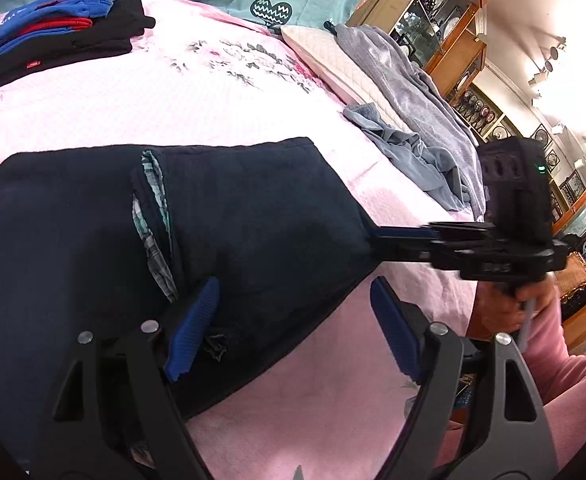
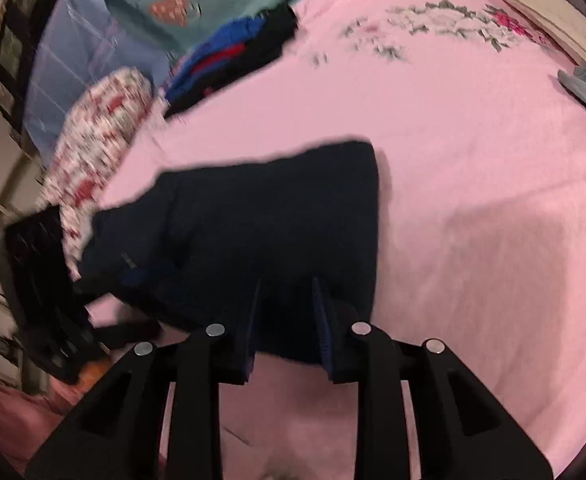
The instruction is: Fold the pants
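Navy pants (image 1: 253, 216) lie flat, waistband toward grey clothes (image 1: 413, 136)

Left hand-held gripper (image 1: 293, 320): jaws spread wide, pads clear of anything, angled downward; right hand-held gripper (image 2: 287, 320): jaws narrow, pinching dark cloth, angled downward. Right hand (image 1: 509, 308): fist round the grip, pink sleeve behind.

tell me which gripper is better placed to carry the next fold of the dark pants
Right. The right gripper already has the edge of the dark pants between its fingers, while the left gripper stands wide open, one finger over the cloth and one over the pink bedspread, gripping nothing.
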A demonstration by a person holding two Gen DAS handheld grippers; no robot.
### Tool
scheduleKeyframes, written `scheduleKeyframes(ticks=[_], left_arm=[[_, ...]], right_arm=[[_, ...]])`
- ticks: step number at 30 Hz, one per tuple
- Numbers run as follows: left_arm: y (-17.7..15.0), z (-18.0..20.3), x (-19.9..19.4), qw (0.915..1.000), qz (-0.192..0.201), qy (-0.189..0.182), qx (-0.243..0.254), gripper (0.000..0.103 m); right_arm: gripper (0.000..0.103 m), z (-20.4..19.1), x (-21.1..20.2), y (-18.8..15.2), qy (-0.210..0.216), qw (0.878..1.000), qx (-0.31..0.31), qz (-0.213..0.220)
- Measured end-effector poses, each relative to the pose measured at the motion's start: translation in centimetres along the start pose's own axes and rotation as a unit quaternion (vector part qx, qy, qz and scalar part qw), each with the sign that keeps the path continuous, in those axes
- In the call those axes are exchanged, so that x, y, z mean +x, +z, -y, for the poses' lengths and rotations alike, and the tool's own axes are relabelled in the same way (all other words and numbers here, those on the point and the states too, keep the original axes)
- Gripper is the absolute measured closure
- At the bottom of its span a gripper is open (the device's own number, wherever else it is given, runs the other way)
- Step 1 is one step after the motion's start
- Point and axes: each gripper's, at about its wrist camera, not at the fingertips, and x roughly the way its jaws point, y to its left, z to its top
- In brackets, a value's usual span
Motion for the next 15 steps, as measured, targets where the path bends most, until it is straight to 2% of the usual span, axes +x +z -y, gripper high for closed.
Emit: scheduleKeyframes(ticks=[2, 4, 6, 8, 12, 13, 15], left_arm=[[0.0, 0.2, 0.0, 1.0000, 0.000, 0.004, 0.003, 0.023], [-0.1, 0.4, -0.1, 0.9999, 0.002, 0.009, 0.006, 0.023], [-0.2, 0.8, -0.5, 0.9997, 0.008, 0.019, 0.010, 0.022], [-0.2, 1.4, -1.2, 0.9996, 0.019, 0.018, 0.015, 0.016], [-0.5, 3.5, -2.2, 0.9977, 0.055, 0.005, 0.040, 0.004], [-0.7, 3.8, -1.9, 0.9977, 0.048, 0.000, 0.048, 0.003], [-1.1, 3.9, -0.3, 0.9987, 0.014, 0.013, 0.048, 0.003]], right_arm=[[0.077, -0.2, -1.0, -0.2, -0.006, 1.000, 0.001, -0.005], [0.070, -0.4, -1.8, -0.3, -0.003, 1.000, 0.011, 0.006], [0.069, -0.5, -1.0, -0.8, -0.006, 1.000, 0.003, -0.004], [0.068, 0.2, -1.4, -1.6, -0.004, 1.000, 0.000, 0.005], [0.069, 0.5, -2.1, -1.9, 0.008, 1.000, 0.009, -0.008], [0.069, 0.6, -2.4, -1.3, 0.025, 1.000, 0.007, -0.005], [0.069, 0.8, -3.7, 0.0, 0.043, 0.999, 0.008, 0.025]])
